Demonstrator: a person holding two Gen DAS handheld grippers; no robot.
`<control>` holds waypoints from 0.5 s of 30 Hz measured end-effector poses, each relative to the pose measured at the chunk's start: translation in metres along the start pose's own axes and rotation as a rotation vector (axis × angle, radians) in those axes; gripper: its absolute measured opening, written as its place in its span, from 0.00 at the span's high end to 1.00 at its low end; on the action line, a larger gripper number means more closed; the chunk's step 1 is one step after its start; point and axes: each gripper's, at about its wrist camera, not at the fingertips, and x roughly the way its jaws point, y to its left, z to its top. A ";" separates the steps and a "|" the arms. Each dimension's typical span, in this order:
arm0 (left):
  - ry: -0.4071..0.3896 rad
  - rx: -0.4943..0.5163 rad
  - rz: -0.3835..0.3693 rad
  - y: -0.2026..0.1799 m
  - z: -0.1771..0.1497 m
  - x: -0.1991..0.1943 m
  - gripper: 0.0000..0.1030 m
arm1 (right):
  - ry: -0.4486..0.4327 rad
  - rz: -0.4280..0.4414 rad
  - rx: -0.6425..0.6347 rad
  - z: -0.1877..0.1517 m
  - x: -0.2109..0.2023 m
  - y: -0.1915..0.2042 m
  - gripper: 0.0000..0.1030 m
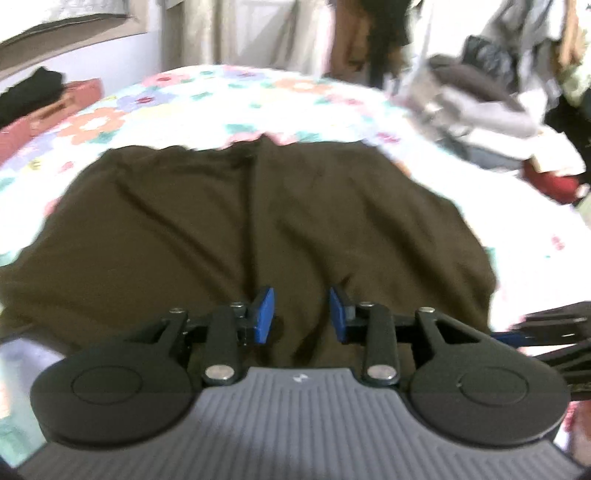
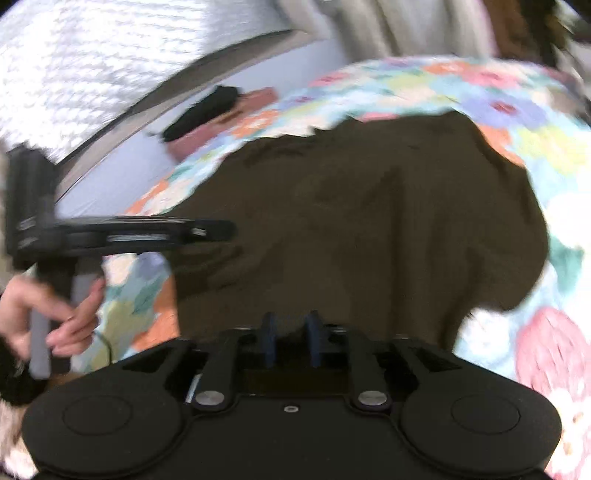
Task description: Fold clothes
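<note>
Garment (image 1: 258,229), dark brown, spread flat on the bed with shallow creases running along it; far edge uneven against the flowered bedspread (image 1: 236,96). In the right wrist view the same cloth fills the middle of the frame, its right side rounded off, bedspread showing past it on three sides.

Left gripper (image 1: 301,314) low over the near edge of the garment, blue pads clearly apart, bare cloth visible in the gap between them; nothing pinched. Whether the pads touch the fabric below cannot be told.

Right gripper (image 2: 290,338) also at the near edge of the cloth, jaws parted by a narrow gap. View is motion-blurred; dark fabric lies behind the gap, but no fold can be seen caught in it.

From the right wrist view, the left gripper appears side-on at the left of the frame, above the garment's left margin, with a hand (image 2: 55,314) wrapped round its grey handle.

Further out: black folded item (image 1: 31,92) on a pinkish box (image 1: 55,114) beside the bed at the left; heap of mixed clothes (image 1: 480,107) on the bed's far right; curtains (image 1: 221,29) behind.
</note>
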 end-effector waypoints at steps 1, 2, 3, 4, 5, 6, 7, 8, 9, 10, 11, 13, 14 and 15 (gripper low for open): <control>0.000 0.008 -0.033 -0.005 0.001 0.004 0.57 | 0.004 -0.012 0.035 0.000 0.004 -0.005 0.50; 0.010 0.013 -0.059 -0.008 0.002 0.013 0.56 | -0.001 -0.014 0.062 -0.003 0.008 -0.007 0.47; 0.020 0.011 -0.069 -0.015 0.001 0.023 0.54 | -0.008 -0.014 0.087 -0.005 0.012 -0.009 0.47; 0.031 0.013 -0.073 -0.017 0.003 0.036 0.50 | -0.026 -0.018 0.099 -0.009 0.014 -0.009 0.47; 0.039 0.022 -0.071 -0.022 0.006 0.046 0.47 | -0.039 -0.016 0.089 -0.009 0.017 -0.007 0.49; 0.042 0.035 -0.060 -0.025 0.005 0.058 0.47 | -0.048 -0.021 0.057 -0.008 0.021 -0.002 0.59; 0.050 0.039 -0.047 -0.027 0.004 0.066 0.53 | -0.055 -0.037 0.011 -0.008 0.024 0.004 0.66; 0.071 0.032 -0.048 -0.027 0.004 0.072 0.62 | -0.061 -0.050 -0.024 -0.007 0.024 0.008 0.83; 0.088 0.022 -0.066 -0.026 0.004 0.072 0.87 | -0.067 -0.062 -0.058 -0.006 0.024 0.012 0.86; 0.095 0.009 -0.086 -0.025 0.003 0.066 0.90 | -0.072 -0.043 -0.061 -0.004 0.021 0.013 0.87; 0.078 0.012 -0.096 -0.024 0.002 0.055 0.92 | -0.076 -0.025 -0.066 -0.005 0.018 0.014 0.87; 0.051 0.037 -0.080 -0.021 0.000 0.030 0.92 | -0.086 0.010 -0.075 -0.006 0.010 0.017 0.92; 0.051 0.031 -0.076 -0.016 -0.001 0.017 0.92 | -0.089 0.017 -0.101 -0.007 0.005 0.021 0.93; 0.051 0.011 -0.091 -0.010 -0.003 0.006 0.92 | -0.096 0.017 -0.127 -0.006 -0.003 0.025 0.93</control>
